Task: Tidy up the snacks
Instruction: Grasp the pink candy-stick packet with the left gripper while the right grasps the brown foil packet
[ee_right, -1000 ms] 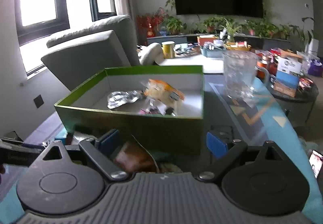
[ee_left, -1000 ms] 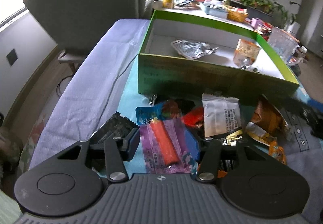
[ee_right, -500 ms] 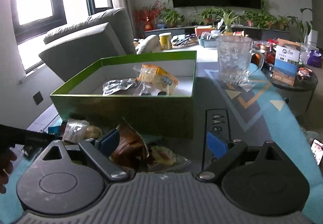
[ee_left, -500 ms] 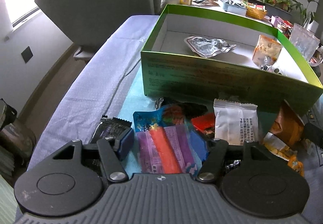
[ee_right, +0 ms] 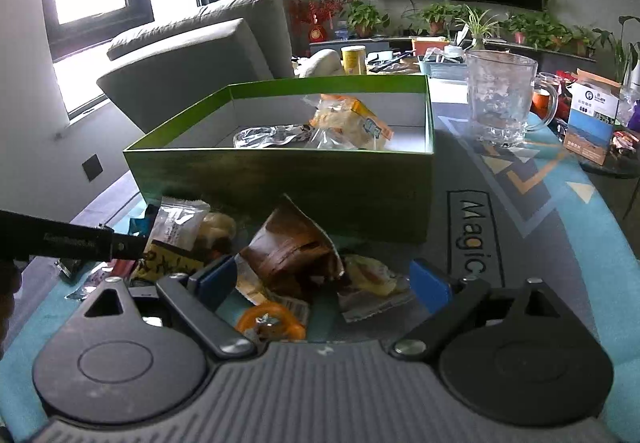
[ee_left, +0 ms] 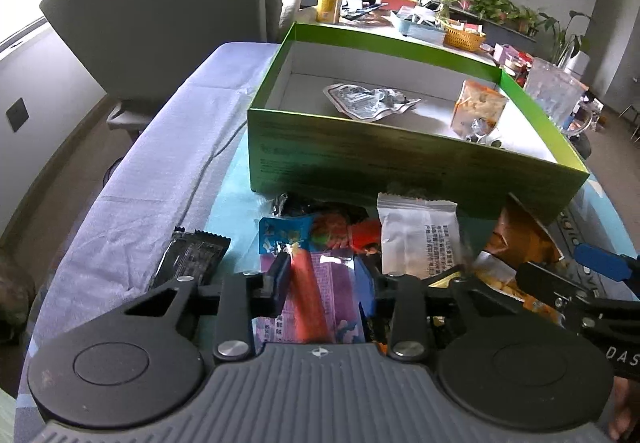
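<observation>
A green box [ee_left: 400, 167] holds a silver packet [ee_left: 368, 101] and an orange packet [ee_left: 478, 111]. Loose snacks lie in front of it. My left gripper [ee_left: 324, 283] is low over the pile, its fingers close on either side of a purple packet with an orange stick [ee_left: 316, 295]. A white packet [ee_left: 418, 235] and a black packet [ee_left: 192, 255] lie beside it. My right gripper [ee_right: 320, 281] is open around a brown packet [ee_right: 292, 247], with a pale wrapped snack [ee_right: 372, 277] and an orange ring snack [ee_right: 268, 319] below. The green box also shows in the right wrist view [ee_right: 288, 179].
A glass mug [ee_right: 500, 99] stands right of the box on the patterned mat [ee_right: 520, 203]. A small carton [ee_right: 592, 127] sits further right. A grey armchair [ee_left: 168, 15] is behind the table's left side. A lavender cloth [ee_left: 160, 163] covers the left part.
My left gripper's fingers have narrowed around the purple packet. My right gripper has come down and forward over the brown packet and now shows in the left wrist view.
</observation>
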`<control>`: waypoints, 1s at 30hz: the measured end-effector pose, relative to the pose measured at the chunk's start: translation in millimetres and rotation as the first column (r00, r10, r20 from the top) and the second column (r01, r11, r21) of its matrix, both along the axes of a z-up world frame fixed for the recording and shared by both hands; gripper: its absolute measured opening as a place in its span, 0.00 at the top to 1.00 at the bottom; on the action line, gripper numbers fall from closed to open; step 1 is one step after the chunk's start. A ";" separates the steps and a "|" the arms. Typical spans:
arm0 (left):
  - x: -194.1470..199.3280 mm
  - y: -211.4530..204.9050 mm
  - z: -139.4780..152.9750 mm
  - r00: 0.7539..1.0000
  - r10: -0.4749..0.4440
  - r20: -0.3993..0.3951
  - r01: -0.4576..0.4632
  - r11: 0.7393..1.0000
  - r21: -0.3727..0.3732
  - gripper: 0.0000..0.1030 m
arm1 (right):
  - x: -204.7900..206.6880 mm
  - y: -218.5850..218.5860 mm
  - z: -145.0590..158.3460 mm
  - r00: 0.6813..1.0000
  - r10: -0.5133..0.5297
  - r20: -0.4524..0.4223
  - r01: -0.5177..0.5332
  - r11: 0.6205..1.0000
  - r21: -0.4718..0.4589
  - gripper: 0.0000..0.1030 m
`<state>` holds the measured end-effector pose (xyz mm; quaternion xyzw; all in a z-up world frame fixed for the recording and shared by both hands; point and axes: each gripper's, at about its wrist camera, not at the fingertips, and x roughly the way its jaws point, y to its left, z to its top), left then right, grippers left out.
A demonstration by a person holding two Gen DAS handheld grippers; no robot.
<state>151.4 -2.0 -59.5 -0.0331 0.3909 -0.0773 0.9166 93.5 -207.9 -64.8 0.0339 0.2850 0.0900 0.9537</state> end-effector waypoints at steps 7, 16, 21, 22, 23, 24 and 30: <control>-13.4 3.7 10.5 0.999 -0.025 0.027 0.025 1.000 0.009 0.90 | -0.7 13.7 9.1 0.999 0.045 0.031 -0.045 0.999 0.018 0.53; -16.8 7.9 -4.5 1.000 -0.002 -0.003 0.003 0.989 0.150 0.45 | 8.2 24.2 0.3 0.998 0.051 -0.029 -0.050 0.998 0.041 0.53; -15.5 7.8 -10.4 1.000 -0.005 -0.002 0.006 0.989 0.147 0.41 | 12.7 29.7 1.5 0.999 0.045 -0.029 -0.045 0.999 0.020 0.53; -14.2 9.2 -11.1 1.000 -0.003 -0.005 0.003 0.991 0.134 0.39 | 13.6 30.7 0.8 0.999 0.040 -0.029 -0.040 0.999 0.018 0.53; -13.6 11.2 -12.1 1.000 0.000 -0.004 0.000 0.992 0.125 0.38 | 14.1 31.8 0.4 0.999 0.038 -0.027 -0.037 0.999 0.014 0.53; -13.2 11.9 -12.7 1.000 -0.001 0.002 0.000 0.992 0.125 0.38 | 14.7 32.9 0.0 0.999 0.037 -0.025 -0.037 0.999 0.007 0.53; -13.2 12.2 -10.6 0.998 -0.053 0.014 0.052 0.995 0.083 0.47 | 20.6 39.6 -5.4 0.999 0.040 0.013 -0.039 0.997 -0.062 0.53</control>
